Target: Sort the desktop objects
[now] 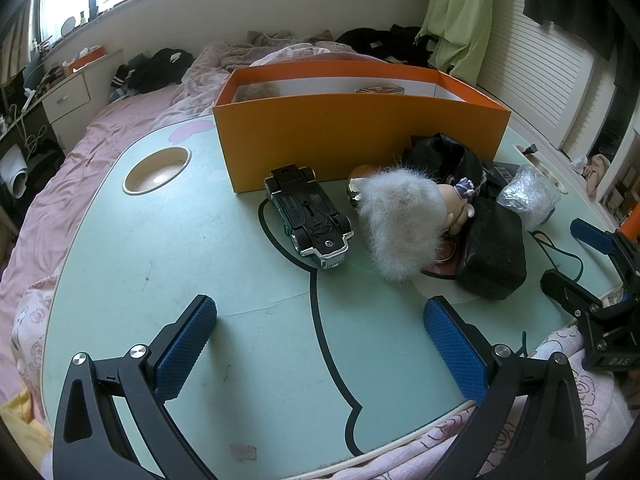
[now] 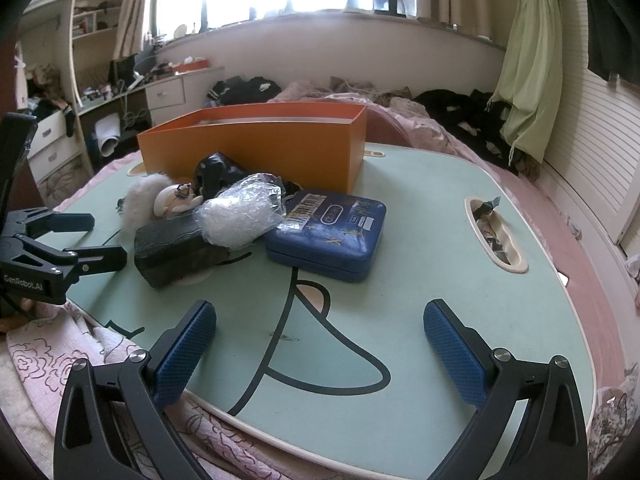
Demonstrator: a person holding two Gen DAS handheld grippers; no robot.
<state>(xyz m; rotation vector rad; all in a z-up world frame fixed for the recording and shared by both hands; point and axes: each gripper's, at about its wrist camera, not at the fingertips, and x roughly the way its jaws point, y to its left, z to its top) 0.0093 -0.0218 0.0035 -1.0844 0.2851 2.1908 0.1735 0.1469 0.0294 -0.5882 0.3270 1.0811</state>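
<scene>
Left wrist view: my left hand-held gripper [image 1: 320, 344] is spread wide and holds nothing, low over the green table [image 1: 160, 264], well short of the orange box [image 1: 360, 144].
Nearest target: the toy car [image 1: 310, 222] lies upside down, its rear touching the orange box's front wall, nose toward me.
Beside it: a fluffy white doll [image 1: 400, 224], just right of the car, leans on the black pouch [image 1: 492, 248].
How I'd grip: I'd straddle the car across its narrow sides, mid-body, keeping off the fur, then lift clear of the wall before dropping it in.
Right wrist view: my right hand-held gripper [image 2: 320, 344] is also wide and empty.
Its pile: the blue tin [image 2: 332, 232] lies flat before the orange box [image 2: 256, 148], crumpled clear plastic [image 2: 240, 212] resting on its left edge.
Risk: lifting the tin first would likely tip the plastic; I'd clear that first.
</scene>
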